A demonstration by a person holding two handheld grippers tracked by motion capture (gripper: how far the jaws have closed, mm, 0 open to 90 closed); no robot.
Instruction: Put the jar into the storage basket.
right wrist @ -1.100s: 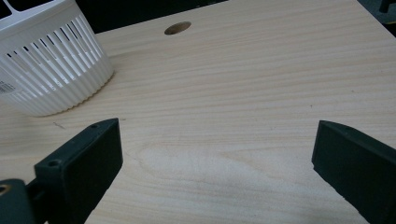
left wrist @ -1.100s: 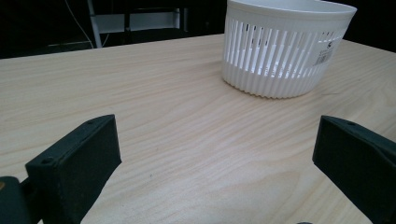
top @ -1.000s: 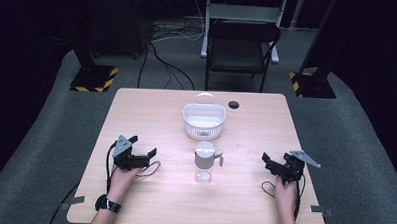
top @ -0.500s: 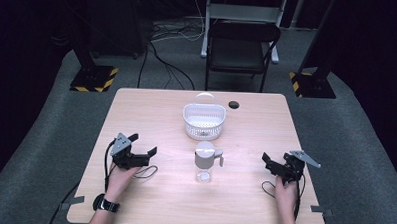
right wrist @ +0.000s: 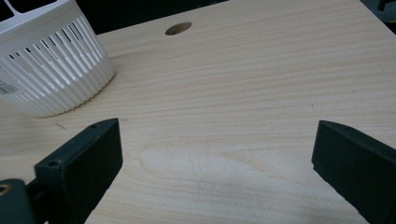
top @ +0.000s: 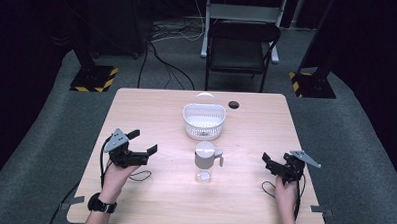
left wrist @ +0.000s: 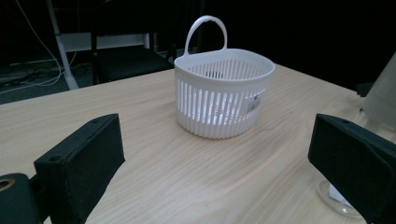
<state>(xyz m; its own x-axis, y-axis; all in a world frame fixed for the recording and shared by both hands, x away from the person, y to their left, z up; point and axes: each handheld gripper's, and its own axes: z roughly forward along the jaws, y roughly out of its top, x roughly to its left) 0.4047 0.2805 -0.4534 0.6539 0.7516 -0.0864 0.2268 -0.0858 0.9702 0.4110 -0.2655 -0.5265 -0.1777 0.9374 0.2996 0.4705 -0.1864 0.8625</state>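
Note:
A white slatted basket (top: 204, 121) with a loop handle stands at the table's middle, toward the far side. Just in front of it is a small clear jug (top: 204, 162) with a grey lid. My left gripper (top: 144, 141) hovers left of the jug, lifted off the table and aimed at the basket (left wrist: 224, 95). Its jaws are open with nothing between them and have just been closing a little. The jug's edge (left wrist: 380, 98) shows beside its right jaw. My right gripper (top: 269, 163) rests low at the right, open and empty, facing the basket (right wrist: 51, 70).
The wooden table (top: 256, 129) has a dark round hole (top: 233, 104) behind the basket, also seen as the hole (right wrist: 178, 28) in the right gripper view. A black chair (top: 241, 48) stands beyond the far edge. Cables trail from both grippers over the near table.
My left hand has lifted its gripper off the table and shifted it slightly away from the near edge. The right hand, basket and jug have not moved.

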